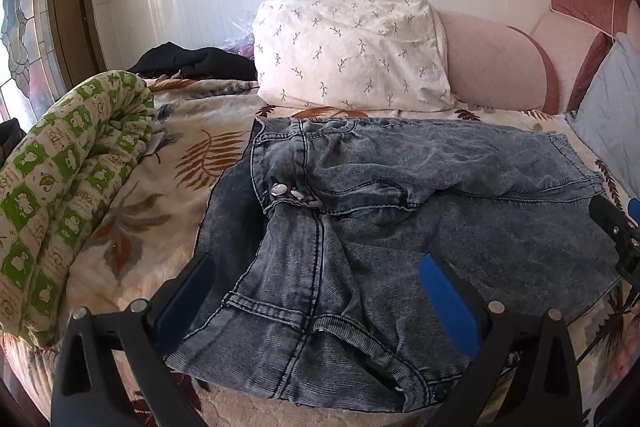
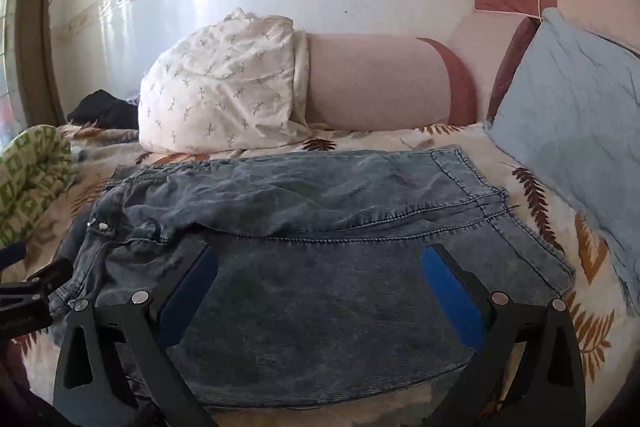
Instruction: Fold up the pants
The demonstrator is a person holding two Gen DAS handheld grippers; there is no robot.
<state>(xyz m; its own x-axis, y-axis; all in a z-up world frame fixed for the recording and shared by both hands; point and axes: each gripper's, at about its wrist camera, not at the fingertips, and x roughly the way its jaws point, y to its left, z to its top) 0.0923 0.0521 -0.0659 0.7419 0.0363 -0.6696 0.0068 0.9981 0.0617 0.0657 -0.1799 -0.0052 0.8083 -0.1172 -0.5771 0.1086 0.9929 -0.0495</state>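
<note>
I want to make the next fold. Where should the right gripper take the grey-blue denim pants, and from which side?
Probably the hemmed leg ends of the grey-blue denim pants, approached from the right: that edge lies flat and free, and the open right gripper is nearest.

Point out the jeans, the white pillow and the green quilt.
jeans (image 1: 360, 227): left wrist view, middle of the denim.
white pillow (image 1: 352, 43): left wrist view, front face.
green quilt (image 1: 76, 163): left wrist view, rolled side.
</note>
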